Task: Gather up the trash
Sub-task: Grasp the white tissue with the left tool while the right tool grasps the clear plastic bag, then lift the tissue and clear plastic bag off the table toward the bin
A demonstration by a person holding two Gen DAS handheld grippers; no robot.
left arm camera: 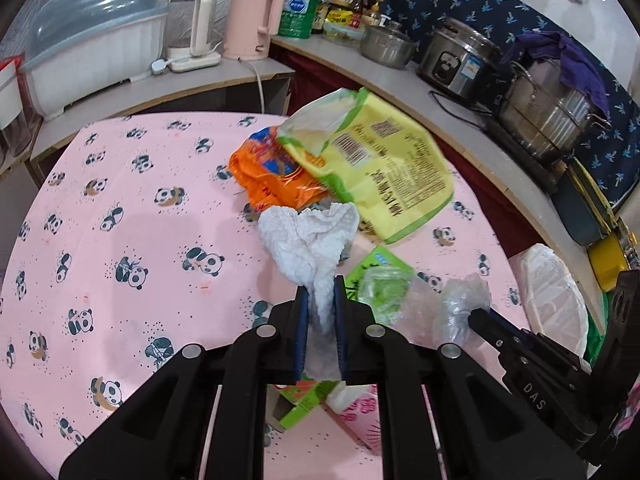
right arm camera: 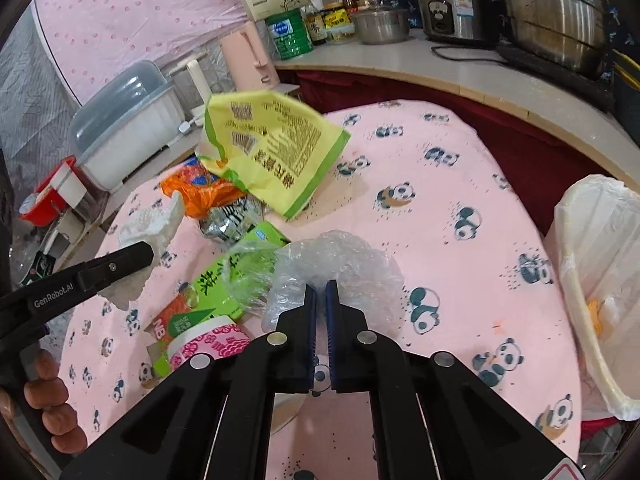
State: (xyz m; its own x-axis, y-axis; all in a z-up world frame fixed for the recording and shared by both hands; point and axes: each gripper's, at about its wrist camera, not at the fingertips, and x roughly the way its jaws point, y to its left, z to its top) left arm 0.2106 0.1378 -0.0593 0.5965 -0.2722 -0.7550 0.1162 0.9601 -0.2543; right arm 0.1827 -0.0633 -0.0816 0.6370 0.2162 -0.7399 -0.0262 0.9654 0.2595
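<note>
My left gripper [left arm camera: 321,286] is shut on a crumpled white paper towel [left arm camera: 308,240] and holds it above the pink panda tablecloth [left arm camera: 132,200]; the towel also shows in the right wrist view [right arm camera: 150,224]. My right gripper [right arm camera: 321,288] is shut on a clear crumpled plastic wrap [right arm camera: 340,268], which also shows in the left wrist view [left arm camera: 460,304]. On the table lie a yellow-green snack bag [left arm camera: 384,160], an orange wrapper [left arm camera: 272,172], a green carton [right arm camera: 224,280] and a pink paper cup [right arm camera: 208,344]. A bin lined with a white bag [right arm camera: 600,280] stands at the table's right edge.
A counter [left arm camera: 420,88] runs behind the table with a rice cooker [left arm camera: 460,60], steel pots [left arm camera: 548,116], a pink kettle [left arm camera: 256,20], a white kettle [left arm camera: 192,32] and a covered dish rack [left arm camera: 96,52].
</note>
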